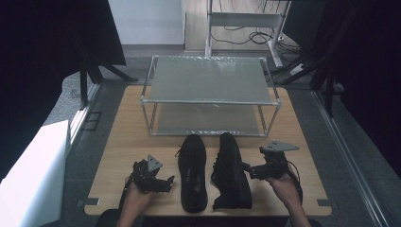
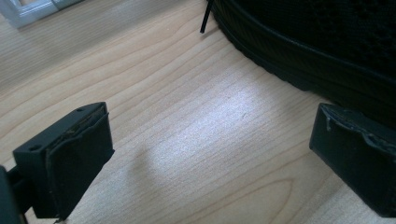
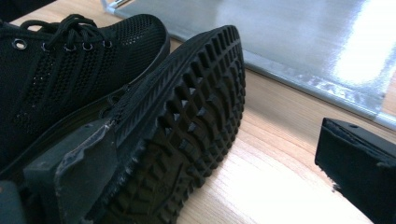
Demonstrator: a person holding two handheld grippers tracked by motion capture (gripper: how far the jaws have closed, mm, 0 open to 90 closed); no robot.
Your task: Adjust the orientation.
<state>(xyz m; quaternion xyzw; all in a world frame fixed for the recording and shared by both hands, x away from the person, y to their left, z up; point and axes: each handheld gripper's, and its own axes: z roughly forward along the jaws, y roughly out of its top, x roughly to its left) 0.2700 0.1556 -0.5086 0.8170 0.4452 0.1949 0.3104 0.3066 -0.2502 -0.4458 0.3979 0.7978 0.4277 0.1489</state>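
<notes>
Left shoe: lying upright on the table, toe toward the rack, just beside its mate.
Right shoe: tipping onto its side, lugged sole facing the right claw.
Left claw: gaping open, hovering just beside the left shoe's rubber rim, gripping nothing.
Right claw: spreading wide, one jaw touching or nearly touching the sole edge, not yet clamping.
Handling: looking light; mesh upper soft and yielding, rubber sole stiffer and grippy.
Best hold: likely pinching sole edge or heel collar, avoiding loose laces.
Rack: metal frame, two frosted shelves.
</notes>
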